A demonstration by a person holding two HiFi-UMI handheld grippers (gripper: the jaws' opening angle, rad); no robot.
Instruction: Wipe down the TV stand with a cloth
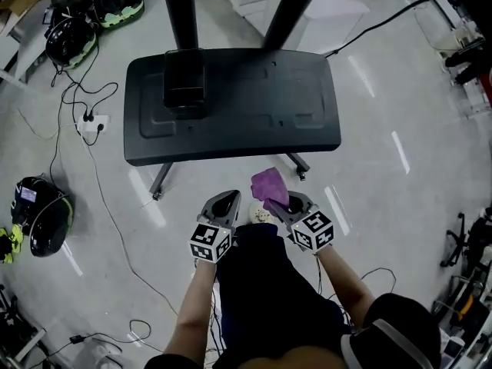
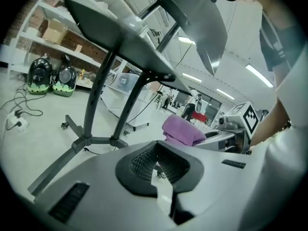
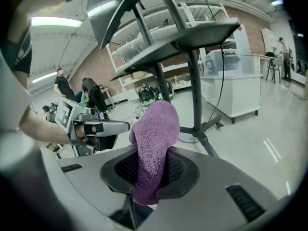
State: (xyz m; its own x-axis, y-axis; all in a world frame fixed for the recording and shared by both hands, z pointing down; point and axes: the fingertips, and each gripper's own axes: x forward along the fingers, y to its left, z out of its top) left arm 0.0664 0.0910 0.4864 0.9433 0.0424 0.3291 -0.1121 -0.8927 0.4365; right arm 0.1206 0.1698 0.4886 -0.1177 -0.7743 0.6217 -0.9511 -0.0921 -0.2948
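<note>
Right gripper clamped the purple cloth; left gripper pinched empty. TV stand waited ahead, unwiped. Next, I'd judge: reach forward, press down.

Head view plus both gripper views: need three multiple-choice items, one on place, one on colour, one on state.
1. Where is the cloth relative to the TV stand's shelf?
A) flat on it
B) off it, between its near edge and the person
C) on the floor by the helmets

2. What colour is the cloth?
A) green
B) white
C) purple

3. What state is the right tool in?
A) open, empty
B) shut on the cloth
C) shut, empty

Key:
1 B: the head view shows the cloth short of the shelf's near edge.
2 C: it is purple in all three views.
3 B: the right gripper view shows the cloth pinched between the jaws.
</note>
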